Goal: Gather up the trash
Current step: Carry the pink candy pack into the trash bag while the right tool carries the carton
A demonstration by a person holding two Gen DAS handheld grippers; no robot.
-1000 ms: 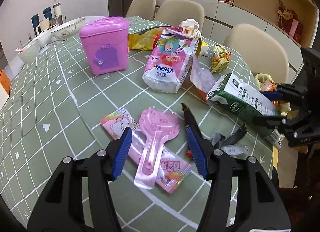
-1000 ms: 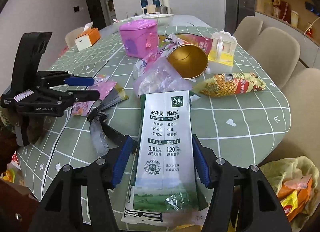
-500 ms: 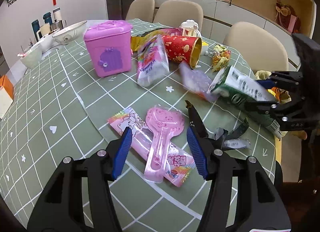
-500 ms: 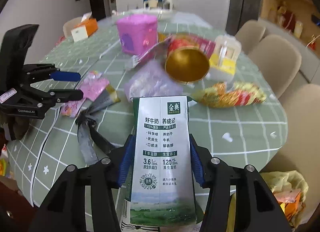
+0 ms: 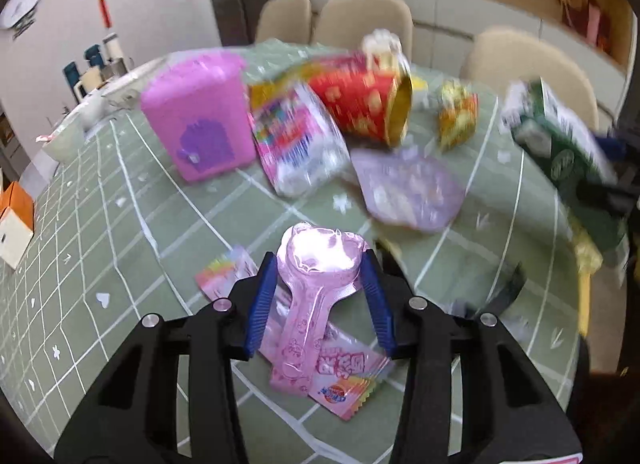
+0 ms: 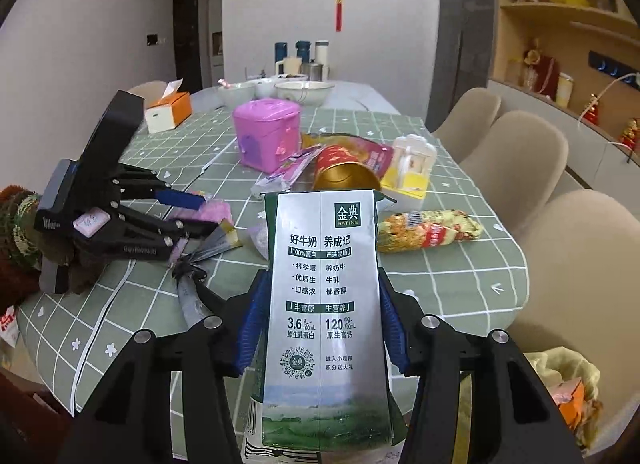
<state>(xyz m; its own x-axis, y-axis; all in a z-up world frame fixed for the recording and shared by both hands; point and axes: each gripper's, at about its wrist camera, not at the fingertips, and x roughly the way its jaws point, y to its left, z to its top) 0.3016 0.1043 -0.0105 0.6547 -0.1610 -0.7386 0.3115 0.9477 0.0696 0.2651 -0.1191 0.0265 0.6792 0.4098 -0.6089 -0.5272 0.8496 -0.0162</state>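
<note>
My right gripper [image 6: 318, 300] is shut on a green and white milk carton [image 6: 322, 304], held upright above the table's near edge; the carton also shows at the right of the blurred left wrist view [image 5: 568, 152]. My left gripper [image 5: 318, 284] is open, its blue pads either side of a pink spoon-shaped plastic pack [image 5: 316, 284] that lies on a pink candy wrapper [image 5: 340, 368]. From the right wrist view the left gripper [image 6: 192, 212] sits low over that pink trash [image 6: 212, 210].
On the green checked tablecloth [image 6: 440, 264] lie a pink toy bin [image 6: 266, 134], a red and gold cup [image 6: 346, 172], a pink tissue pack [image 5: 300, 140], a clear purple bag [image 5: 408, 188], a yellow snack wrapper [image 6: 430, 230] and black wrappers [image 6: 196, 288]. A trash bag [image 6: 568, 388] hangs lower right. Chairs ring the table.
My left gripper has moved forward and down, so its pads now flank the pink spoon pack. My right gripper has lifted the milk carton higher and tilted it upright.
</note>
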